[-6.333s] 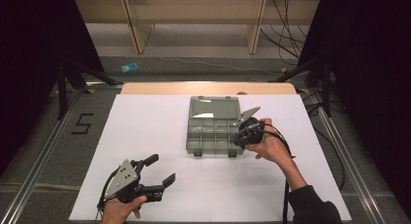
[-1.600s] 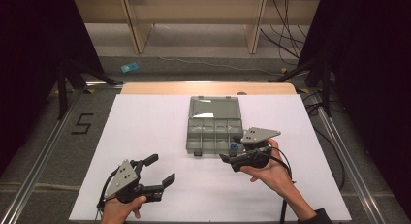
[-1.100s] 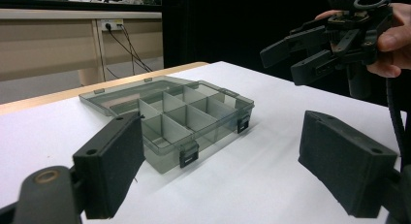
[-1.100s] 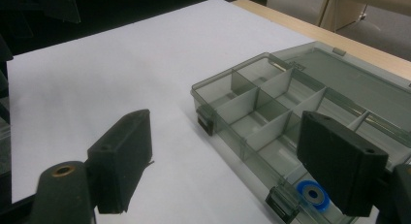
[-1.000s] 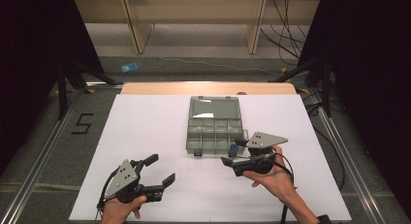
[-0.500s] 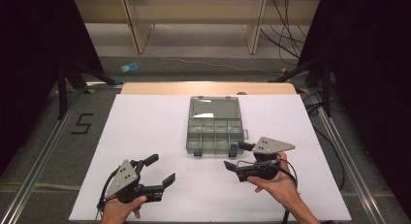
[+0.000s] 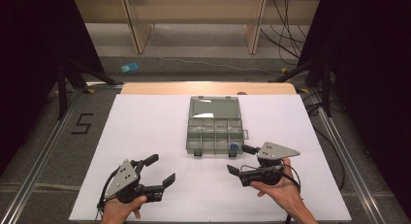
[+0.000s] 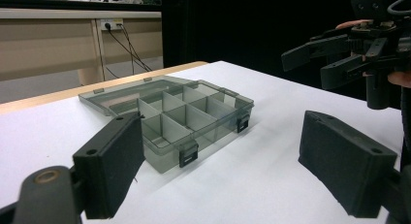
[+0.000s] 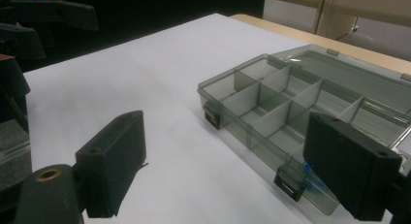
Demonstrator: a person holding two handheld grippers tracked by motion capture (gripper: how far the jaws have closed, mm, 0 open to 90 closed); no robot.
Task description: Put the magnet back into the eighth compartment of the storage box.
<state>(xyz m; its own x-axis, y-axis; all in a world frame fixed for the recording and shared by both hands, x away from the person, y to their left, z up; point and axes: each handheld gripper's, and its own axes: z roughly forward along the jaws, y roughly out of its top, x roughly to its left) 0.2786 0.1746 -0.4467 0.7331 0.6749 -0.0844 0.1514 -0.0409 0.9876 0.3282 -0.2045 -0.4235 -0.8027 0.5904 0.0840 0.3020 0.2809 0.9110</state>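
A clear grey compartment box lies open mid-table, lid flat toward the far side. A small blue thing sits in its near right compartment, also showing past my right jaw. My right gripper hovers just in front of the box's near right corner, open and holding nothing; its jaws have just been opening. My left gripper is open and bare near the table's front left. In the left gripper view the box lies ahead and the right gripper hangs at the upper right.
The white table top ends in a wooden strip at the far edge. Metal rails run along both sides. On the floor are a "5" mark, a blue scrap and cables at the right.
My right gripper has drawn back from the box toward the near edge and its jaws have spread; the blue thing stays in the near right compartment. The left gripper has not moved.
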